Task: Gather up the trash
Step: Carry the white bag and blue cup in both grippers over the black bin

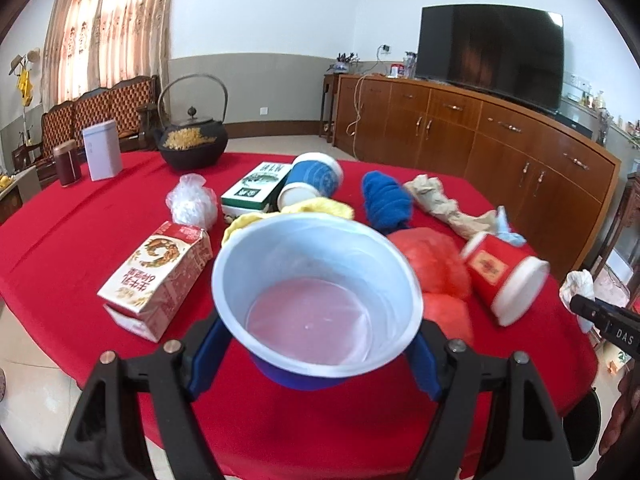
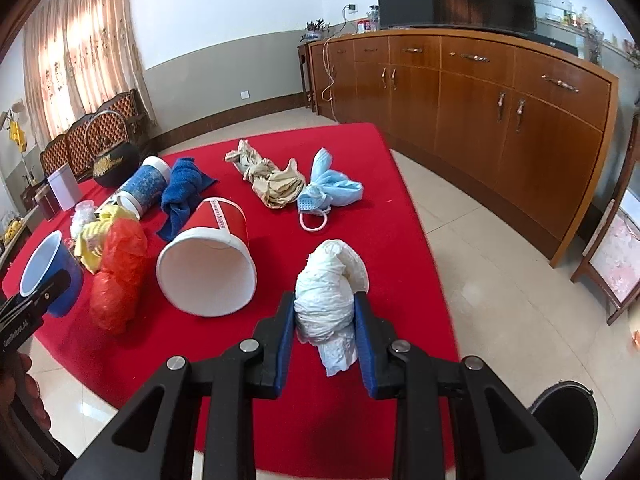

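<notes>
Now left tongs (image 1: 316,354) gripping blue cup (image 1: 320,300), right tongs (image 2: 325,332) squeezing white wad (image 2: 326,300)

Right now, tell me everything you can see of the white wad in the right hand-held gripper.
The white wad looks like crumpled thin plastic or tissue, bunched into a wrinkled lump with a loose tail hanging toward the camera. It sits between the blue pads of the right hand-held gripper, which press on both its sides. It is held near the edge of the red tablecloth, beside the tipped red paper cup, not touching it. Whether it has left the cloth is unclear.
</notes>
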`<control>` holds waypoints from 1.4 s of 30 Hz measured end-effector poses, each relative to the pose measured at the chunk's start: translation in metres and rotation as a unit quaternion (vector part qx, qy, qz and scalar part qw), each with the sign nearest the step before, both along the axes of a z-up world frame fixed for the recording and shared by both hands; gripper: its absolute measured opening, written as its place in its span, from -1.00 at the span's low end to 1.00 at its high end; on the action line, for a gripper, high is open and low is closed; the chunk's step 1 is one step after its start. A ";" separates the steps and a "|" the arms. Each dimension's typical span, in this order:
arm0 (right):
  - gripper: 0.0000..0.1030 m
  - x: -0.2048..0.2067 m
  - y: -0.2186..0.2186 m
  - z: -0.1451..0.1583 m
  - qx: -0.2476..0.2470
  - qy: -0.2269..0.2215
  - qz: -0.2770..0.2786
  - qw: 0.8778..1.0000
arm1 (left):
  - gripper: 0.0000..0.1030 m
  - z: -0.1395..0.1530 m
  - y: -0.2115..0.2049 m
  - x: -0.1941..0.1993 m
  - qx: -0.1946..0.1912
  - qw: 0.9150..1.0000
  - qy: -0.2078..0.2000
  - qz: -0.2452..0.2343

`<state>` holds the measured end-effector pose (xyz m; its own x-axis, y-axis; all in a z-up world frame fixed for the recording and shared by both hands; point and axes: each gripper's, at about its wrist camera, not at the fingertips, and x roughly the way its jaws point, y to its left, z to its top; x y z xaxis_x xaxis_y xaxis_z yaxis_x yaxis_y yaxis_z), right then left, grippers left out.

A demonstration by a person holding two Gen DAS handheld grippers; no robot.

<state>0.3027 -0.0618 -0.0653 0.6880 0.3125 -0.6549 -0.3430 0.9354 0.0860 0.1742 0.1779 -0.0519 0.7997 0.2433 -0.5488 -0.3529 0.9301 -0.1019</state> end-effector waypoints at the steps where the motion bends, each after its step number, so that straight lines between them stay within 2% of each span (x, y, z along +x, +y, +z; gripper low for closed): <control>1: -0.42 -0.005 -0.003 0.003 0.001 -0.002 -0.003 1.000 | 0.52 0.003 -0.005 -0.004 -0.001 1.000 -0.003 -0.003; 11: -0.41 -0.065 -0.057 0.024 0.005 -0.015 -0.043 0.999 | 0.52 0.016 -0.065 -0.029 -0.013 0.997 -0.009 -0.072; 20: -0.41 -0.114 -0.124 0.034 0.002 -0.024 -0.102 0.994 | 0.52 0.022 -0.123 -0.037 -0.020 0.989 -0.018 -0.143; 30: -0.41 -0.152 -0.193 0.038 0.000 -0.030 -0.166 0.986 | 0.52 0.032 -0.192 -0.033 -0.015 0.975 -0.022 -0.219; 36: -0.41 -0.162 -0.235 0.032 0.004 -0.025 -0.194 0.981 | 0.52 0.027 -0.232 -0.028 -0.011 0.967 -0.013 -0.254; 42: -0.41 -0.166 -0.274 0.020 0.009 -0.013 -0.217 0.976 | 0.52 0.019 -0.283 -0.022 -0.009 0.954 0.006 -0.300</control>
